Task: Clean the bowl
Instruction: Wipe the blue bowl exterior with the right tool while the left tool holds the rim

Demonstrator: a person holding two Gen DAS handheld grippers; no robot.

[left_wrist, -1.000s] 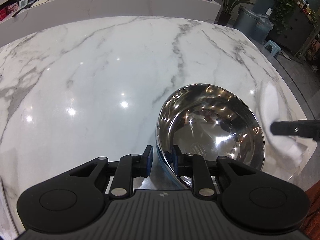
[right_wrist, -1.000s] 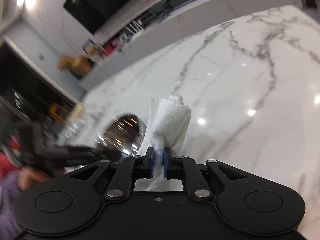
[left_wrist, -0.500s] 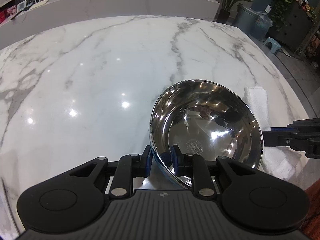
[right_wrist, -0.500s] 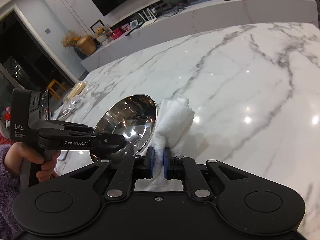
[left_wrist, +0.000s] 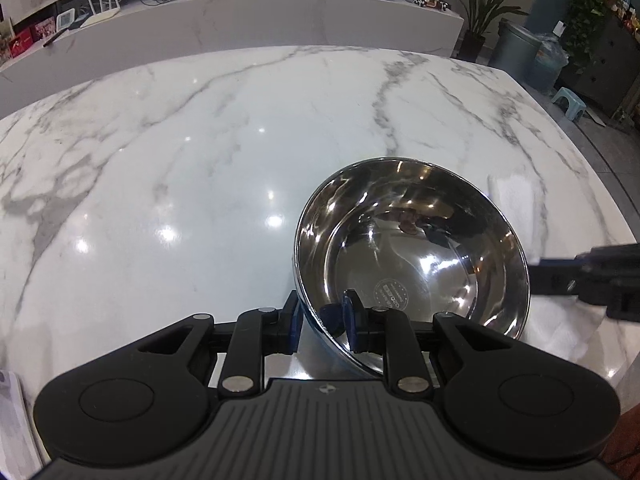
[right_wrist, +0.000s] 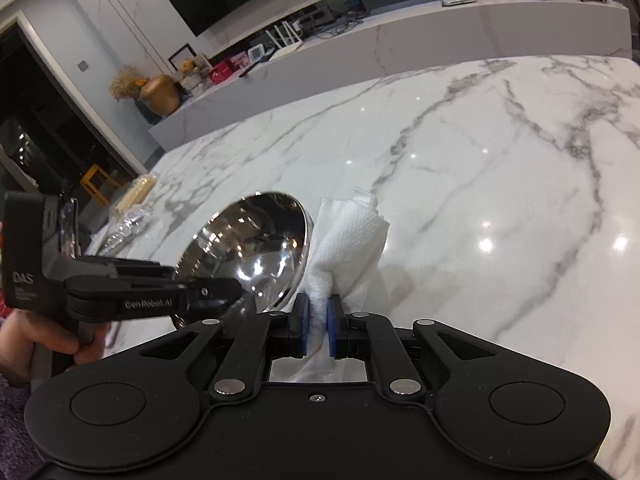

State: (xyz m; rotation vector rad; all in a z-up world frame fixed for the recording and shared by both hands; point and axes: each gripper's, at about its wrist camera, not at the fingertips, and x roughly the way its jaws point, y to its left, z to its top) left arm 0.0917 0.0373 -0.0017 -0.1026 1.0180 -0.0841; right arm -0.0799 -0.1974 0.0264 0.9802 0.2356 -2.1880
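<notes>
Blue-padded jaws of the left gripper (left_wrist: pixel 320 322) clench the near rim of the polished stainless-steel bowl (left_wrist: pixel 412 248), one pad inside and one outside, holding it tilted above the white grey-veined marble tabletop (left_wrist: pixel 180 160). The right gripper (right_wrist: pixel 318 330) pinches a crumpled white paper towel (right_wrist: pixel 348 240), its jaws closed tight on the wad, which sits just beside the bowl's outer wall on the far side from the left gripper. No wiping of the inside looks to have begun.

Risks, judged from this pose: a grip on the thin, slick rim alone could let the bowl pivot or slip once the towel presses in, dropping it onto the stone. The loose towel might also snag on the rim or pull free of the pads during a hard stroke.
</notes>
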